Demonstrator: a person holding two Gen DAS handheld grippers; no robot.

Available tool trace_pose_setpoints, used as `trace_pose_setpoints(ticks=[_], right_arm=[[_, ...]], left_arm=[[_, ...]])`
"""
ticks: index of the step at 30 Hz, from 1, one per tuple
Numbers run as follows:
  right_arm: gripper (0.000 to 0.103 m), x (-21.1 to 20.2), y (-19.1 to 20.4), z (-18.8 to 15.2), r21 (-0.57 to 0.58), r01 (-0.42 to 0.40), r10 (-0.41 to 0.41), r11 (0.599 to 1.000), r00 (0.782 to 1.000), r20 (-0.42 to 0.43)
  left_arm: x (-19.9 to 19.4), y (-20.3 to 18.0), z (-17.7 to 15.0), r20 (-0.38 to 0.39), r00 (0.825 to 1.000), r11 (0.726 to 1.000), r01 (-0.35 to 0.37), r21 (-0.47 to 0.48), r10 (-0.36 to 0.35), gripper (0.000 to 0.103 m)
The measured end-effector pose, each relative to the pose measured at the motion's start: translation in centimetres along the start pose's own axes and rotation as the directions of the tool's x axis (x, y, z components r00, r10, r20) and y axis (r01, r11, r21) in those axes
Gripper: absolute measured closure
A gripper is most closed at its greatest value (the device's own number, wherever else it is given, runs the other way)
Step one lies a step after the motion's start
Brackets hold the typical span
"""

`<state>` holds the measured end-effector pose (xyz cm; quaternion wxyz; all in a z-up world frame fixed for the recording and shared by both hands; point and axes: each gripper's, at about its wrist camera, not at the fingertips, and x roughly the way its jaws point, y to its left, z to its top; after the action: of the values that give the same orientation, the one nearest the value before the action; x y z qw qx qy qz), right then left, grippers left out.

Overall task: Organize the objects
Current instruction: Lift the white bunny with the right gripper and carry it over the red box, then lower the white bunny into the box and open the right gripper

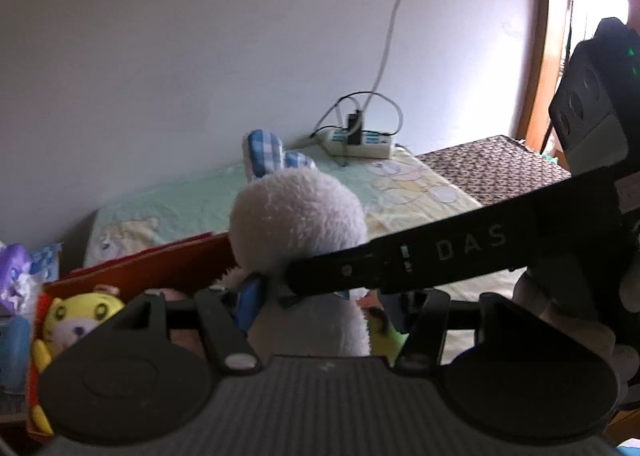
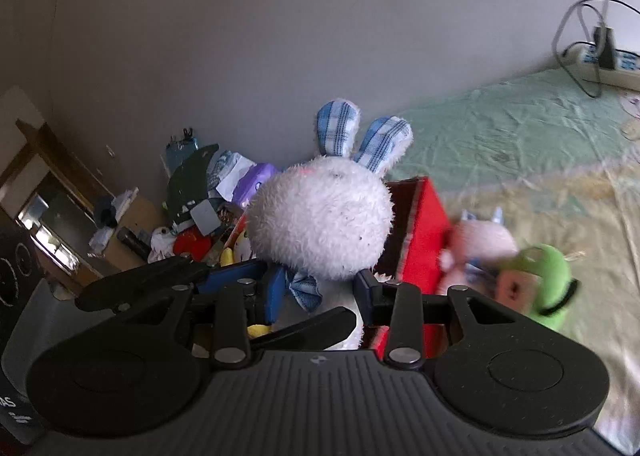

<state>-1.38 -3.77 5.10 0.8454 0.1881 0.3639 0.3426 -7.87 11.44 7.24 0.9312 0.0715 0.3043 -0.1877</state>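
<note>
- Blue-padded, the right tongs (image 2: 316, 290) sit at the neck of the white plush rabbit (image 2: 320, 216), one pad on each side; they look clenched on it, though the contact itself is hidden.
- Left tongs (image 1: 320, 296) frame the same rabbit (image 1: 298, 216) from the other side; whether they pinch it I cannot tell.
- Rabbit hangs over the red box (image 2: 424, 224), where a yellow plush (image 1: 80, 320) already lies.
- On the bed (image 2: 520, 128) beside the box wait a pink plush (image 2: 480, 244) and a green toy (image 2: 548, 280).
- Step, I judge: dropping the rabbit into the box; next calls for lowering, then releasing.
- Writing: "DAS" (image 1: 470, 244) on the right tool's arm.
</note>
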Motion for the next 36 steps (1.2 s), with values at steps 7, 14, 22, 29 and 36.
trace_pose_setpoints(ticks=[7,14,22,29,36], right_arm=[[0.063,4.4,2.0,0.5,-0.047,0.085,-0.088,0.995,0.994,-0.068],[0.064,7.0,2.6,0.2,-0.101,0.208,-0.217,0.973,0.972,-0.094],[0.064,8.6,2.8,-0.8,-0.126,0.314,-0.327,0.941,0.941,-0.093],[0.063,8.1,2.9,-1.0,-0.114,0.357,-0.366,0.927,0.929,-0.066],[0.064,7.8,1.9,-1.1,-0.028,0.35,-0.351,0.936,0.935,-0.053]], left_arm=[[1.7,4.5,-1.4,-0.046,0.999,1.0,0.003,-0.028,-0.005,0.044],[4.5,7.0,-3.0,-0.103,0.992,0.996,0.062,-0.066,-0.069,0.044],[6.6,7.5,-4.4,-0.149,0.983,0.993,0.102,-0.054,-0.109,0.045],[7.6,7.7,-4.9,-0.17,0.974,0.988,0.143,-0.058,-0.151,0.046],[8.5,7.1,-5.1,-0.178,0.969,0.985,0.165,-0.052,-0.172,0.045]])
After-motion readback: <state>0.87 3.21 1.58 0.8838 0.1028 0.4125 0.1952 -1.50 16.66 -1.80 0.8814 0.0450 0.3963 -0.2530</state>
